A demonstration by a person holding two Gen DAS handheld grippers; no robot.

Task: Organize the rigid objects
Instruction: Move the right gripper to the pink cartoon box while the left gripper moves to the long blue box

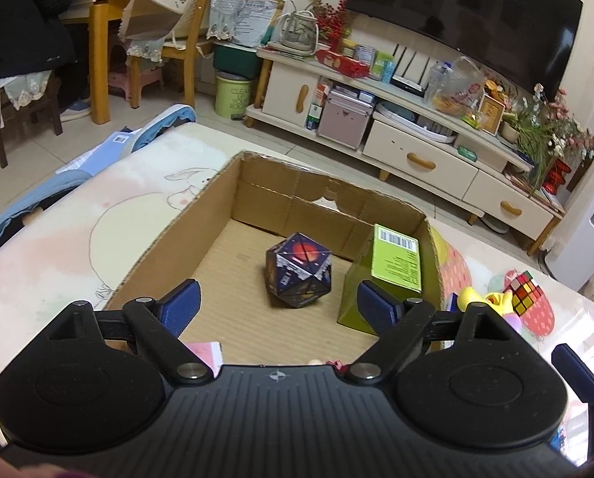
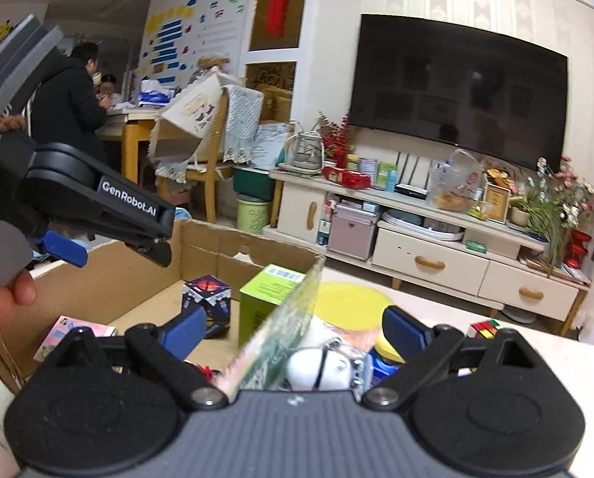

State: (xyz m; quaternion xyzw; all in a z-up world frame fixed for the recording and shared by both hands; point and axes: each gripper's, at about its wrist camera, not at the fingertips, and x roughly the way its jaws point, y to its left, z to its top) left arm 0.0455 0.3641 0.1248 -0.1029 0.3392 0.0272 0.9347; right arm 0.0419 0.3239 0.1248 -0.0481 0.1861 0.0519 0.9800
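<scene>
An open cardboard box (image 1: 201, 215) sits on the table. Inside it stand a dark folding puzzle cube (image 1: 299, 269) and a green carton (image 1: 392, 267); a pink box (image 1: 207, 352) lies at the near edge. My left gripper (image 1: 277, 310) is open and empty above the box's near side. My right gripper (image 2: 293, 330) is open over small items to the right of the box: a white toy (image 2: 321, 366) and a yellow-lidded blue jar (image 2: 384, 358). The cardboard box's near right wall (image 2: 281, 326) crosses between the fingers. The puzzle cube (image 2: 207, 292) and green carton (image 2: 271, 286) show beyond.
A Rubik's cube (image 1: 526, 291) and a yellow toy (image 1: 492, 300) lie on the table right of the box. The left gripper's body (image 2: 98, 199) hangs at the left in the right wrist view. A TV stand (image 1: 416, 139) and seated people (image 2: 70, 95) are beyond.
</scene>
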